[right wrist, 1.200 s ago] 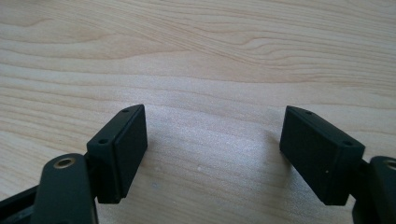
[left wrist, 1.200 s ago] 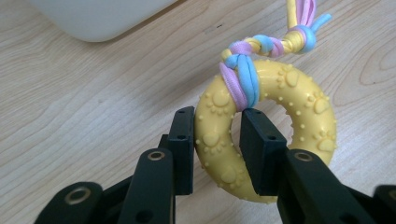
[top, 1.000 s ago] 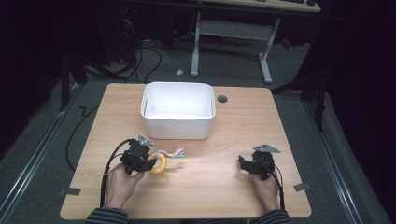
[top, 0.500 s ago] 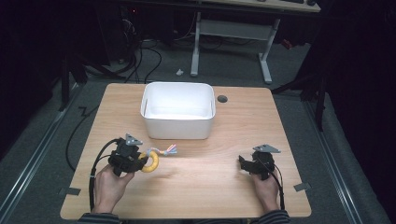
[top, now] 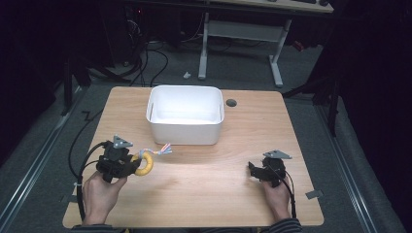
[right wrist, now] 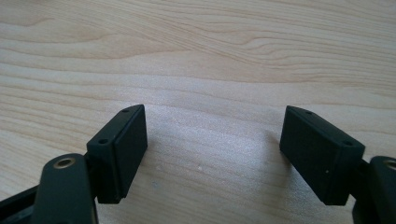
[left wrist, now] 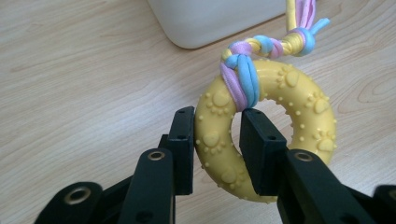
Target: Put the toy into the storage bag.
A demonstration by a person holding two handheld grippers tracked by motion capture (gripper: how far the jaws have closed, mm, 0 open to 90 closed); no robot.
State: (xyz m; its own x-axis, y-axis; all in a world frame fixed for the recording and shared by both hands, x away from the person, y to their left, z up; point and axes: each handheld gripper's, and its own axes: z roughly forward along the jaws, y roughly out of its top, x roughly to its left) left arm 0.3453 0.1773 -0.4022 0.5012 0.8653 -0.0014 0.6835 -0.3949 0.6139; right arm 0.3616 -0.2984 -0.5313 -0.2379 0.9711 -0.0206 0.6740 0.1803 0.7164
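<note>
One yellow ring toy (left wrist: pixel 266 135) sits clamped in the left hand-held gripper (left wrist: pixel 215 140), its braided rope (left wrist: pixel 261 51) trailing ahead toward the white bin (top: pixel 185 116). The right hand-held gripper (right wrist: pixel 212 154) stands open over bare surface (right wrist: pixel 210 56).

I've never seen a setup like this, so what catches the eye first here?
A yellow ring toy with a pastel rope tail, pinched at its rim by the left gripper near the table's front left. Behind it stands a white bin, mid-table; the right gripper hangs open over bare wood.

The tub (top: pixel 185 121) stands at the table's (top: pixel 204 179) far middle — the ring toy (top: pixel 144 164) before it, at my left.
</note>
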